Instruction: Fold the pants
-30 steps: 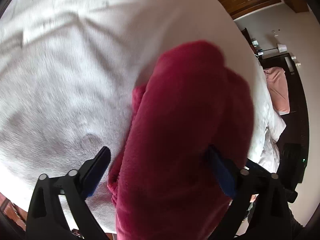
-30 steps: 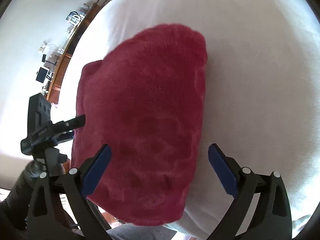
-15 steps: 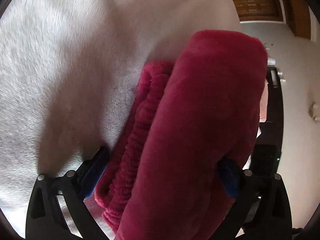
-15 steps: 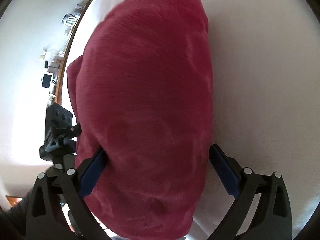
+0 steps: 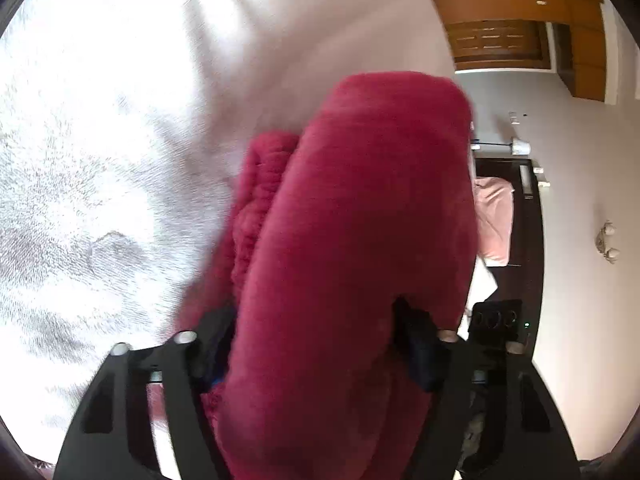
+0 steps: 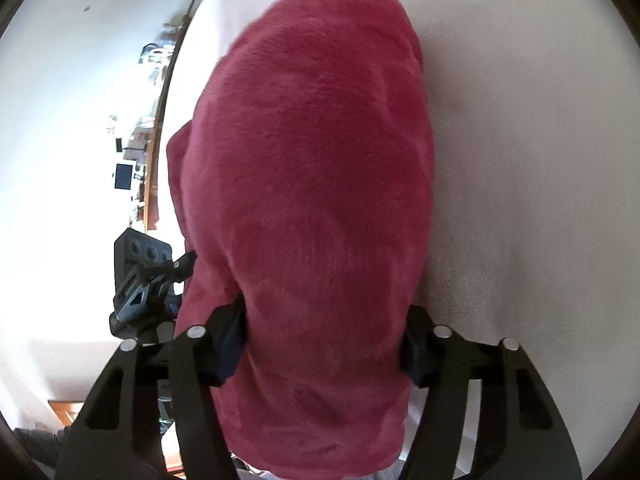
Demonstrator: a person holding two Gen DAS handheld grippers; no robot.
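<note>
Your left gripper (image 5: 316, 344) pinches the thick fold of the red pants (image 5: 360, 264), both jaws pressed into the fleece. Your right gripper (image 6: 324, 344) does the same, its jaws sunk into the bundle's sides. The pants bulge forward from both grips over the white blanket (image 5: 100, 180), the ribbed waistband (image 5: 256, 200) showing on the left edge. Farther off, the left gripper's body (image 6: 140, 284) shows beside the pants, with a wooden cabinet (image 5: 516, 20) beyond.
</note>
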